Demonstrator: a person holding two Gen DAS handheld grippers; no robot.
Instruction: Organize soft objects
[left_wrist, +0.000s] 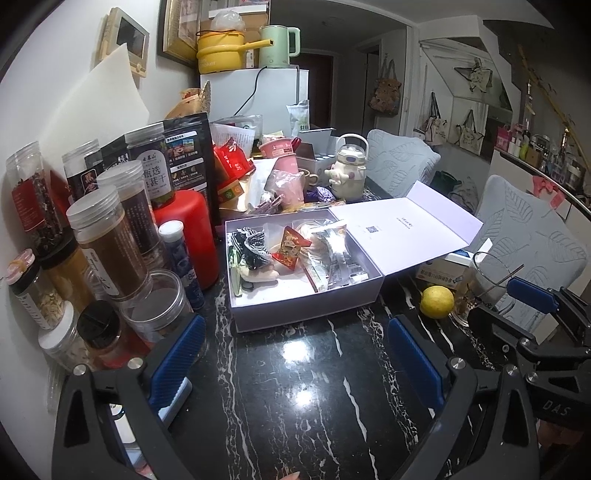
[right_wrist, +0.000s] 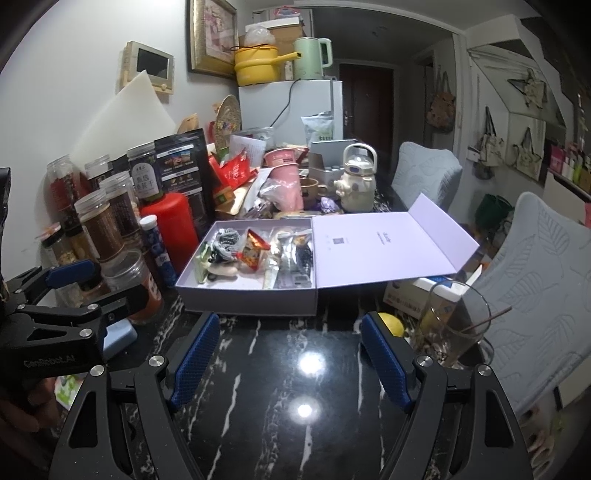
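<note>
Right wrist view: left claw (right_wrist: 94, 284) reads "GenRobot.AI"; both claws apart, right claw (right_wrist: 290, 363) empty.

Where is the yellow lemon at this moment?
The lemon lies on the black marble table, right of the open lilac box and beside the drinking glass; the right wrist view shows only part of it.

Bare tabletop (right_wrist: 295, 387) in front of box (right_wrist: 251, 301): free approach. Box open from above, lid (right_wrist: 388, 243) laid flat to right. Left flank blocked: jars (left_wrist: 107, 240), red bottle (left_wrist: 192, 236). Right: lemon (left_wrist: 436, 301), glass (right_wrist: 454, 325), chair (right_wrist: 546, 295). Clutter crowds behind box.
</note>
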